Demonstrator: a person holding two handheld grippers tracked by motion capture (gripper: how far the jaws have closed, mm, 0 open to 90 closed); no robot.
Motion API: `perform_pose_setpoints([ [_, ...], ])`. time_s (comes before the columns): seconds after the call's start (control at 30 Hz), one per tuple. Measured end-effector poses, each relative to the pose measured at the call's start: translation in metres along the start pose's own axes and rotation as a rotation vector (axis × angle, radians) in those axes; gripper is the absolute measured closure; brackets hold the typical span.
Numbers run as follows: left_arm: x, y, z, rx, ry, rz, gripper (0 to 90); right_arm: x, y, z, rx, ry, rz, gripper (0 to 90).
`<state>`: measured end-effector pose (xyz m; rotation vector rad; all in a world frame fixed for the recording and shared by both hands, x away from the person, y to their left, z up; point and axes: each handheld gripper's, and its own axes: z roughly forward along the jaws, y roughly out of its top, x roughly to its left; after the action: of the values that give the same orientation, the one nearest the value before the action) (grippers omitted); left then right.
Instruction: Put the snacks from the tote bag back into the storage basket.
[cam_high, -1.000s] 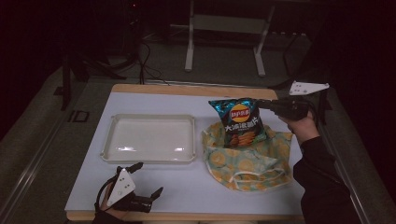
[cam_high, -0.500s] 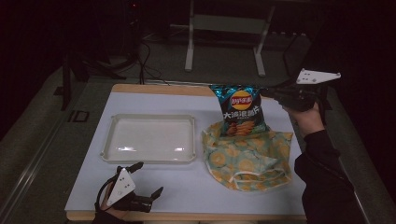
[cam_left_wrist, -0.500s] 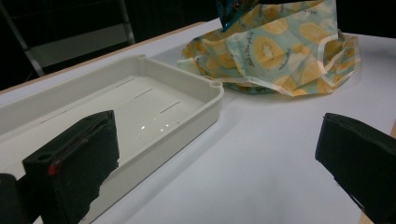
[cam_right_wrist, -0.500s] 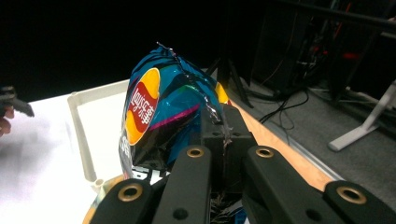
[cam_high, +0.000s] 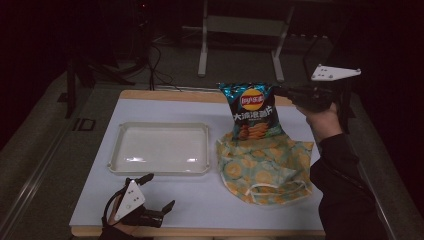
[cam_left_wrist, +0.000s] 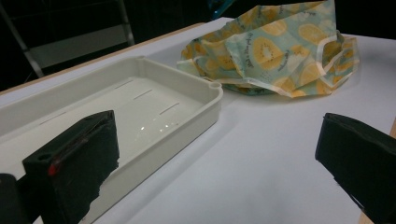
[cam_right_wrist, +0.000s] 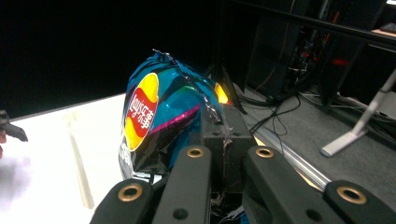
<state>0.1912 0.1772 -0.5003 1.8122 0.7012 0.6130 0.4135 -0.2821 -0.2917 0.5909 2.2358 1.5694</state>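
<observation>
White plastic tray at left on the table, bare inside. Near the front edge, left gripper with jaws spread wide, grasping nothing. Farther right, a lemon-print bag lying crumpled. Above its far edge, a teal Lay's chip bag with Chinese lettering, hanging clear of the table, top corner pinched tight by the right gripper.

**Chip bag lifts off the cloth**

The right gripper, clamped on the top corner of the shiny blue crisp bag, rises, so the bag now hangs upright above the yellow-patterned fabric bag instead of lying on it.
</observation>
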Motion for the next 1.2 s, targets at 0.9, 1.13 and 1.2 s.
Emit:
perform_pose_setpoints([
  [0.9, -0.001, 0.002, 0.0, -0.009, 0.005, 0.014, 0.1, 0.059, 0.029, 0.078, -0.023, 0.051, -0.013, 90.0],
  [1.13, 0.0, 0.001, 0.0, -0.003, 0.017, 0.012, 0.1, 0.075, 0.035, 0.1, -0.017, 0.069, -0.02, 90.0],
  [1.2, 0.0, 0.001, -0.001, -0.006, 0.015, 0.011, 0.1, 0.08, 0.037, 0.108, -0.019, 0.078, -0.021, 90.0],
])
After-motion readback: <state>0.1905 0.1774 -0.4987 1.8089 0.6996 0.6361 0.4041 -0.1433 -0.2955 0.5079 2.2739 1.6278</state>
